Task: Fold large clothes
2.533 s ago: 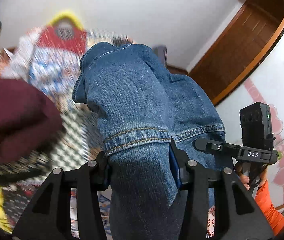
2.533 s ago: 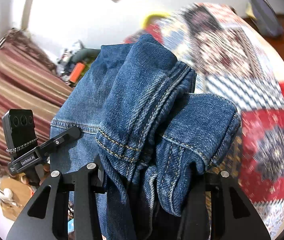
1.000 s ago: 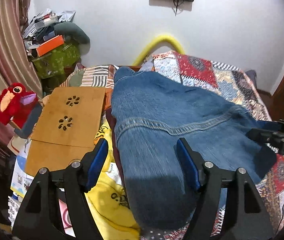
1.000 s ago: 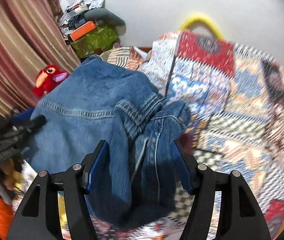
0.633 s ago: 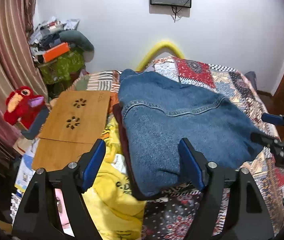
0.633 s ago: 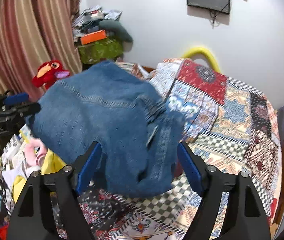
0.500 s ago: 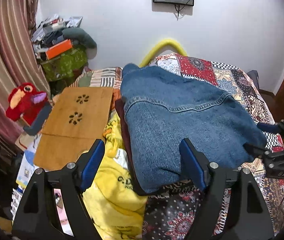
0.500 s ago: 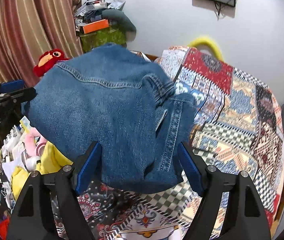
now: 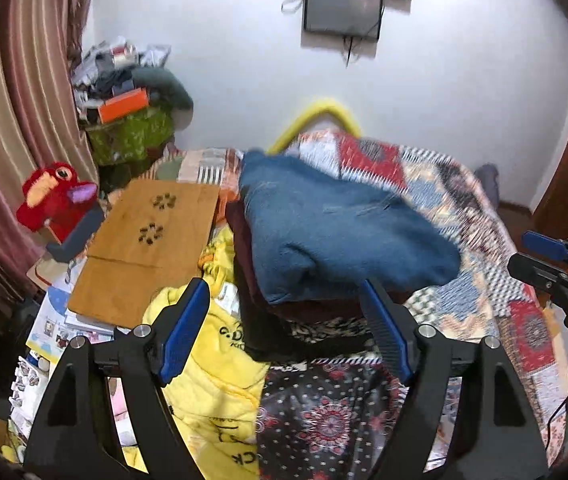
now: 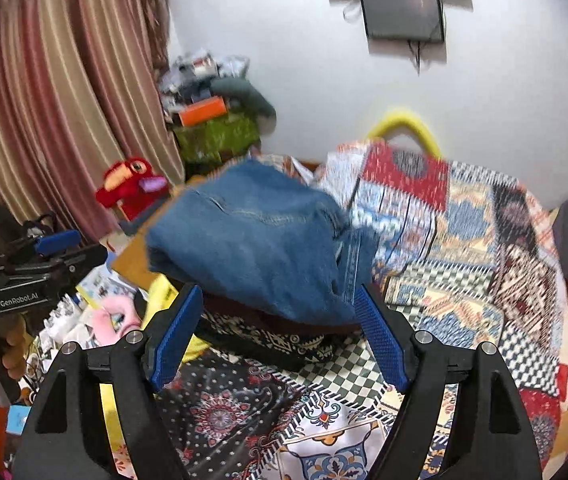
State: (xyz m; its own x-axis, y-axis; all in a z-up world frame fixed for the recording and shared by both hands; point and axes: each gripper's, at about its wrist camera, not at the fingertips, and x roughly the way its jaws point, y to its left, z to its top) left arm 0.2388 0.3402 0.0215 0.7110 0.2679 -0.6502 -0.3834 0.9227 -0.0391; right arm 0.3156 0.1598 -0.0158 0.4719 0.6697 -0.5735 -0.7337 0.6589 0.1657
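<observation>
**A:** What is in front of me?

**B:** A bed with a patchwork quilt. On its near corner sits a folded denim jacket, the top of a small stack. Under the jacket is a maroon garment, and under that a dark patterned one.

**A:** And the grippers?

**B:** Both hang in the air in front of the jacket, touching nothing. The left gripper has its blue pads spread wide, with nothing between them. The right gripper is spread wide and empty as well.

**A:** So which step is this?

**B:** I judge the jacket is folded and stacked. This looks like the gap before the next garment.

**A:** What comes next?

**B:** Left of the jacket lies a crumpled yellow garment, beside a wooden board. It seems a likely candidate. That would call for pinching two of its edges, lifting it and spreading it flat on the quilt right of the jacket.
</observation>
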